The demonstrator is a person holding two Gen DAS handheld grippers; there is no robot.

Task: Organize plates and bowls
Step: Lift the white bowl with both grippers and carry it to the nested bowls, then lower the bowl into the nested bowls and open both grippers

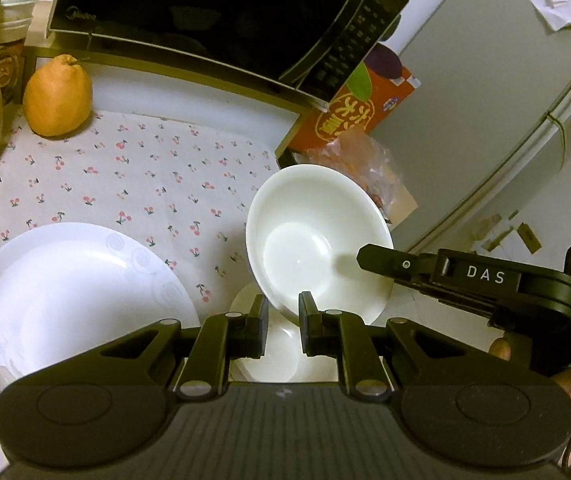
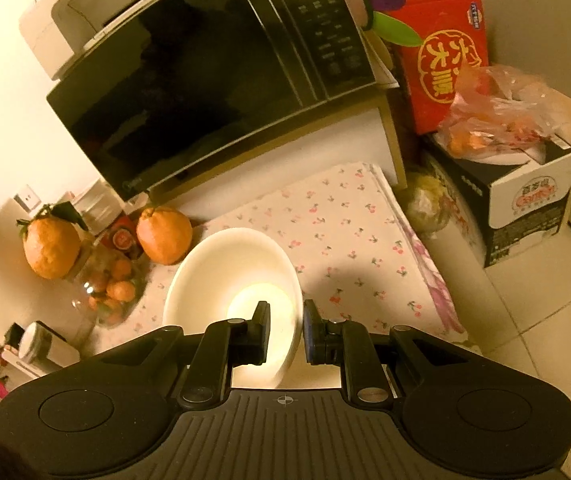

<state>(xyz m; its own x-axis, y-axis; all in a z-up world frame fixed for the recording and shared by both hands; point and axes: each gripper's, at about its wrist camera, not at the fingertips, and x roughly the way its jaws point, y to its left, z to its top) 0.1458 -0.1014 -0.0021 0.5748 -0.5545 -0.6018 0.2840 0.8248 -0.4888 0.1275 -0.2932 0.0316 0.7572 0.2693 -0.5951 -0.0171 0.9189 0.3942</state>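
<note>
The right gripper (image 2: 286, 332) clamps a tilted bowl's (image 2: 221, 272) rim above the table's right edge. The left gripper (image 1: 283, 330) looks released beside it. A plate (image 1: 65, 292) lies unstacked; sorting seems unfinished.

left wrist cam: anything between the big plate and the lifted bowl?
Only bare cherry-print cloth lies between the plate and the tilted bowl, seen in the left wrist view. A smaller white dish sits under the bowl.
</note>
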